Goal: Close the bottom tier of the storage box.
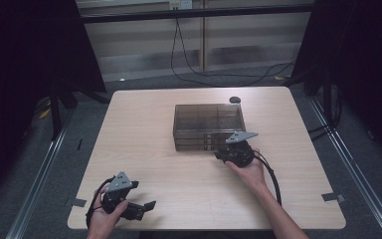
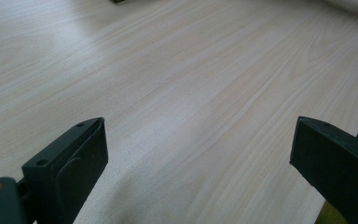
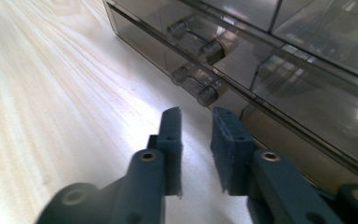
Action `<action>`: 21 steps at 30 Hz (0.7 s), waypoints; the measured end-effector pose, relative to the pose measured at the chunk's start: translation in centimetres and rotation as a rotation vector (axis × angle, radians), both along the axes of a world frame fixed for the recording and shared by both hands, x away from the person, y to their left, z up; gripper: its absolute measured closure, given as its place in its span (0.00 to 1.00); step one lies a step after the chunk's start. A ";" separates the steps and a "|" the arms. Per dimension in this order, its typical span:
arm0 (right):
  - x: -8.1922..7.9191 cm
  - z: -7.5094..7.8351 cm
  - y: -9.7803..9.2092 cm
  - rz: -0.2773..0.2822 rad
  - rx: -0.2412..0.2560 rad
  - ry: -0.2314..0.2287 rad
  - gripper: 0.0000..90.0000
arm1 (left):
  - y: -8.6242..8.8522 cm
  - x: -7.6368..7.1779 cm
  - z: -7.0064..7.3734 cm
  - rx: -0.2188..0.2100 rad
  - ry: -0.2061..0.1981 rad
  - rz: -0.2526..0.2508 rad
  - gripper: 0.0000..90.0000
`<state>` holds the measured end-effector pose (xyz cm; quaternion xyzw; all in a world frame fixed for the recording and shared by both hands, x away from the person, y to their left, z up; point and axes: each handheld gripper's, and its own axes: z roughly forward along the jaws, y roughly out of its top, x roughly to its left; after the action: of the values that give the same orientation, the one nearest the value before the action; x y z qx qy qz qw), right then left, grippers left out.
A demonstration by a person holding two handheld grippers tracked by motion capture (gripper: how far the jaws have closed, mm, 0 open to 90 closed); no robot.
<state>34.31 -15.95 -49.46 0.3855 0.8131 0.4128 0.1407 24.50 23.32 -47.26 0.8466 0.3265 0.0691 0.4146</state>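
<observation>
Drawer box [image 1: 208,126] mid-table [image 1: 144,149], behind right tool [image 1: 218,152]

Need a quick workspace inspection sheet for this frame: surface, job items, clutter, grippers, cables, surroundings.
Surface: light wood table, bare around the work.
Job's things: smoky transparent drawer box near the table's middle, drawers shut; two drawer handles face the right gripper.
Clutter: small dark object on the table behind the box, too small to identify.
Grippers: left gripper near the front left edge, jaws wide apart, holding nothing. Right gripper just short of the lower handle, jaws nearly closed, a narrow gap between them, nothing held.
Cables: gripper cable along the right forearm; black cables on the floor beyond.
Surroundings: grey floor, dark curtains at both sides.
</observation>
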 end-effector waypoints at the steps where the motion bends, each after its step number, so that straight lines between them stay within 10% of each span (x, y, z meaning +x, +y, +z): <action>1: -0.4 0.3 -0.1 0.009 0.008 -0.009 0.71 | 0.0 0.0 0.0 0.000 -0.001 0.000 0.04; 21: -5.0 2.4 -4.2 -0.042 0.042 -0.020 0.24 | -0.2 0.3 -0.1 -0.012 -0.003 0.014 0.04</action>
<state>29.26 -20.18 -47.05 0.4015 0.7944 0.4307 0.1493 24.84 23.11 -47.37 0.8418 0.3322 0.0713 0.4195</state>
